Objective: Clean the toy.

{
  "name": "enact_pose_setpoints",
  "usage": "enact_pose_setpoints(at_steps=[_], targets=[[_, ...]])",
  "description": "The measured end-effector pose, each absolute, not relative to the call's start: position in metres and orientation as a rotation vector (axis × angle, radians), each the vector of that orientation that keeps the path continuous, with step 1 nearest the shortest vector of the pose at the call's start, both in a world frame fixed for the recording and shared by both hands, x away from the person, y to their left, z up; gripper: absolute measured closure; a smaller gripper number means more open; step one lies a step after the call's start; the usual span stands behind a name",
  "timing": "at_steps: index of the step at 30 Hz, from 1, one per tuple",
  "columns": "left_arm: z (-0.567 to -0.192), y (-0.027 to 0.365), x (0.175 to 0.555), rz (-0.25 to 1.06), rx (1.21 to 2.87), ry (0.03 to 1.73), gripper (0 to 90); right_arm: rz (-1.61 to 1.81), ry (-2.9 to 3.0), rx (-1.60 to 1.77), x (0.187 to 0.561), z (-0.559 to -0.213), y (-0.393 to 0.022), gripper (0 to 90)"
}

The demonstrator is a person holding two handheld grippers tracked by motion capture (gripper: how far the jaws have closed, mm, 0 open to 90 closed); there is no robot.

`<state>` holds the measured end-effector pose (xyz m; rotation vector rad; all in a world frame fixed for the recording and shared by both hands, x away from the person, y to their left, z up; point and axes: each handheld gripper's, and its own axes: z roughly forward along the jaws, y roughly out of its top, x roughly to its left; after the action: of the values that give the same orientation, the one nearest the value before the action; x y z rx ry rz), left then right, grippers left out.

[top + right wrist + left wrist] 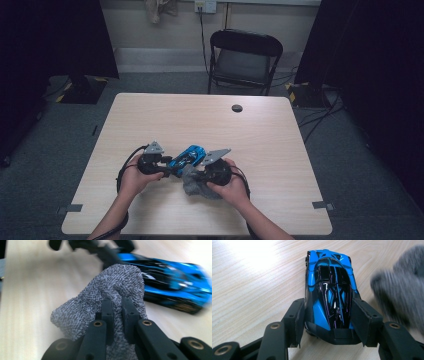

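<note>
A blue and black toy car (329, 290) rests on the light wooden table (165, 115), with my left gripper (329, 315) shut on its near end, one jaw against each side. In the high view the toy car (187, 155) lies between the two hands. My right gripper (118, 312) is shut on a grey terry cloth (110, 290), which bunches up above the jaws close to the toy car (172, 282). The grey cloth (404, 292) also appears blurred at the right of the left gripper view, beside the car. In the high view the cloth (195, 184) hangs under the right gripper (202, 170).
A black folding chair (243, 60) stands beyond the table's far edge. A small dark round cap (237, 108) sits in the tabletop near the far side. Cables trail from both grippers, and more run across the floor at the right.
</note>
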<state>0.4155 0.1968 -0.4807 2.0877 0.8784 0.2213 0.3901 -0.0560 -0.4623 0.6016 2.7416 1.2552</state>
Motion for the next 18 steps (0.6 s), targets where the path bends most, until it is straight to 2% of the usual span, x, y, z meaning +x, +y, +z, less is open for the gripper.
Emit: enact_pose_setpoints(at_steps=[7,18], targets=[[-0.481,0.198,0.415,0.217,2.083,0.878,46.5,1.233,2.778,0.592,0.393,-0.479,-0.033,82.7],[-0.481,0.198,0.415,0.222,2.087,0.872,46.8,1.204,2.761,0.622,0.405,-0.479,-0.040,82.6]])
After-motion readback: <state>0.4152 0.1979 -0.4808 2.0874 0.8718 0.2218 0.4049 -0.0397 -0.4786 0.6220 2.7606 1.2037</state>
